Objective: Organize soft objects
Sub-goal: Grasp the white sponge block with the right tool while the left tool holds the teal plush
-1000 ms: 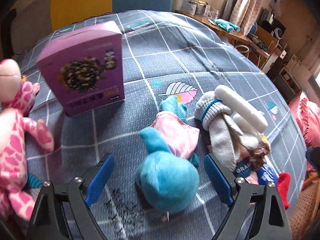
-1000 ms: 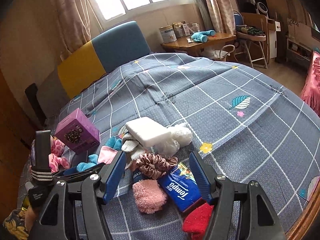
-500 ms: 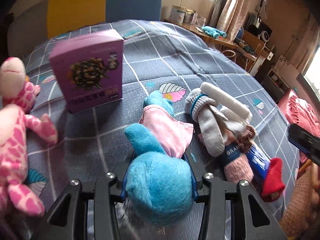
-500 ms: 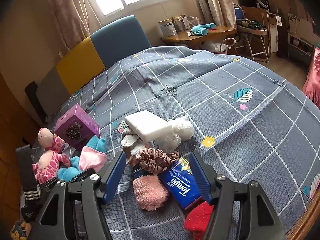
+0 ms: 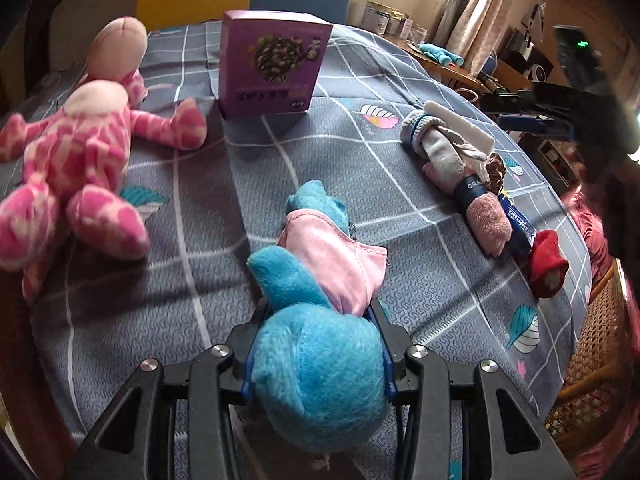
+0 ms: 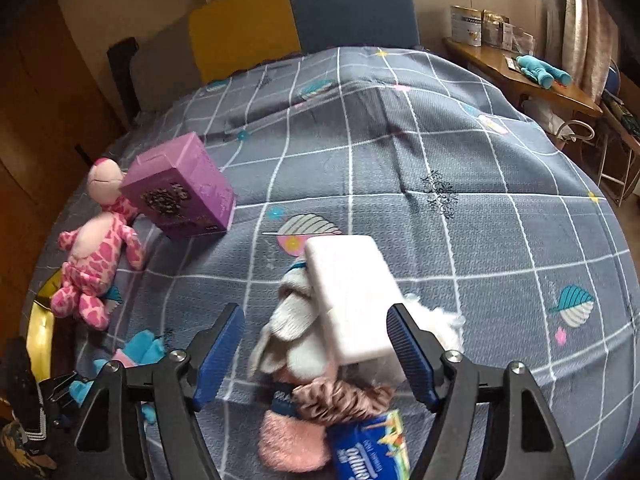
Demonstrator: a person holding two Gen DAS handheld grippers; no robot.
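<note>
Left wrist view showed the left gripper (image 5: pixel 316 354) with its fingers clamped on the blue plush toy (image 5: pixel 316 376), low over the bed (image 5: pixel 360 168); the carry step seemed in hand, and next it likely needed a spot beside the pink giraffe (image 5: pixel 76 156). Right gripper (image 6: pixel 316 354) hung wide over the white pack (image 6: pixel 348 296). The purple box (image 5: pixel 272 68) stood closed, contents hidden.

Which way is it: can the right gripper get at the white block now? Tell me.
Probably yes. The right gripper is open, its fingers straddling the white block, which lies on top of the sock pile with nothing covering it.
</note>
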